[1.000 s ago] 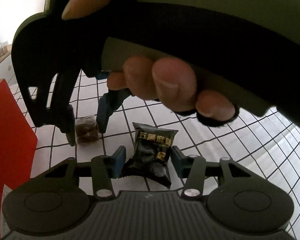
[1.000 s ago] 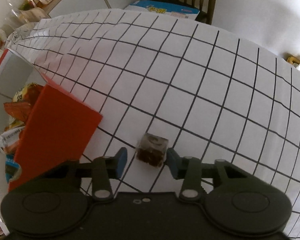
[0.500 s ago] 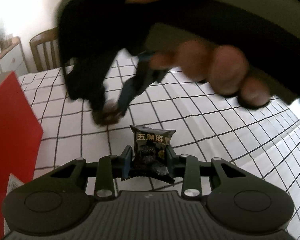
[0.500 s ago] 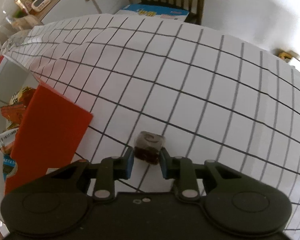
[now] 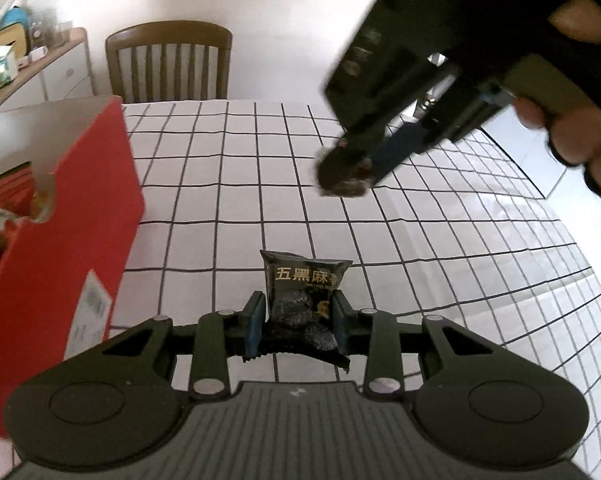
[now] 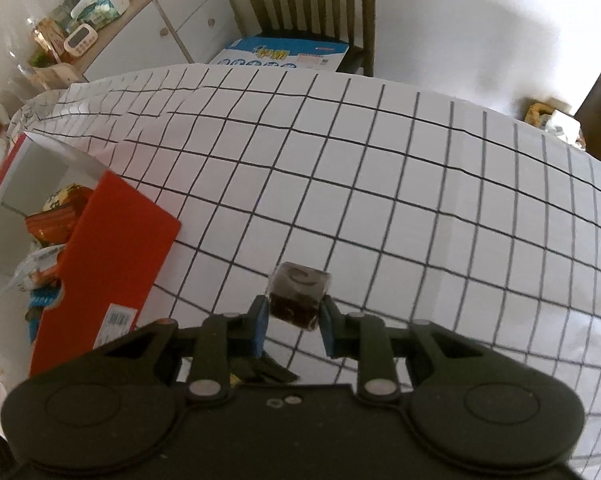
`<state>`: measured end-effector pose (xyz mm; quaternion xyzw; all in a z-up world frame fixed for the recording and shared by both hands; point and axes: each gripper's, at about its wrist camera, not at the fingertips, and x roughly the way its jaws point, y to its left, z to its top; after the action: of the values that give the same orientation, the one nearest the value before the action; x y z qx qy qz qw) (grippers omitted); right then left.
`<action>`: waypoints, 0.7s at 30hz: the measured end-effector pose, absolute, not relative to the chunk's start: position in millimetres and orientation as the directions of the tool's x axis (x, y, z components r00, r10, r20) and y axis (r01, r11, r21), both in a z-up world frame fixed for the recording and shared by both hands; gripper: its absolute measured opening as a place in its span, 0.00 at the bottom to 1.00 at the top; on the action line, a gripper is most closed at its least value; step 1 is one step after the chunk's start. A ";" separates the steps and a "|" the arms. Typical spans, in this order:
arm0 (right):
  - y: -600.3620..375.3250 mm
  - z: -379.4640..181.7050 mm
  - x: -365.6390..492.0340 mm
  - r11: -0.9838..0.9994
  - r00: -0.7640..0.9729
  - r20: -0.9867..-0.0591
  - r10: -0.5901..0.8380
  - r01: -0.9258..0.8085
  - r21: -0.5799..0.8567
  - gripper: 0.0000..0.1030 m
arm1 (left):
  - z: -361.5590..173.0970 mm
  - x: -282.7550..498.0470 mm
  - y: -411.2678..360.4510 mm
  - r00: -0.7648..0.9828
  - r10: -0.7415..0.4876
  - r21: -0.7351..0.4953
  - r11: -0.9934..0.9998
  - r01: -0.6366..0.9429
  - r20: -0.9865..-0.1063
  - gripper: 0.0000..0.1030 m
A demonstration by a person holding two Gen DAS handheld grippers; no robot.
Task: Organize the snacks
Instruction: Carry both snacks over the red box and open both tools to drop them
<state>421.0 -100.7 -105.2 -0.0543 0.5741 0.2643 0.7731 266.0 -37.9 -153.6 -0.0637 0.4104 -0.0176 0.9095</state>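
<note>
My left gripper (image 5: 298, 322) is shut on a black snack packet (image 5: 302, 298) with gold Chinese lettering and holds it above the checked tablecloth. My right gripper (image 6: 293, 320) is shut on a small brown wrapped cube snack (image 6: 298, 294), lifted off the table. In the left wrist view the right gripper (image 5: 374, 160) hangs high at the upper right with the brown cube (image 5: 342, 172) at its tip. A red box (image 5: 60, 240) with an open top stands at the left; it also shows in the right wrist view (image 6: 108, 264), with several snack packets (image 6: 48, 228) inside.
The table wears a white cloth with a black grid (image 6: 400, 184). A wooden chair (image 5: 168, 66) stands at the far edge, with a blue and white box (image 6: 280, 54) on its seat. A cluttered sideboard (image 6: 112, 12) lies beyond at the left.
Both grippers closed on their snacks and lifted them off the table. The right gripper rose and swung to the upper right in the left wrist view.
</note>
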 end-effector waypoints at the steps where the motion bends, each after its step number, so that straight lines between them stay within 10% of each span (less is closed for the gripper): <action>1: -103.8 -102.8 418.3 0.856 0.204 -0.915 0.348 -0.468 0.221 0.25 | -148.5 261.5 -37.1 0.664 -0.086 -0.135 0.991 -0.023 -0.743 0.32; 21: -132.0 -43.6 312.2 0.823 0.256 -0.876 0.409 -0.518 0.233 0.25 | -67.9 185.5 -16.0 0.718 -0.038 -0.162 0.981 -0.105 -0.695 0.32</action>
<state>312.2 -132.0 -43.6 -0.0509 0.5351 0.2929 0.7907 185.5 -16.0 -67.9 -0.0954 0.3750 0.0180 0.9219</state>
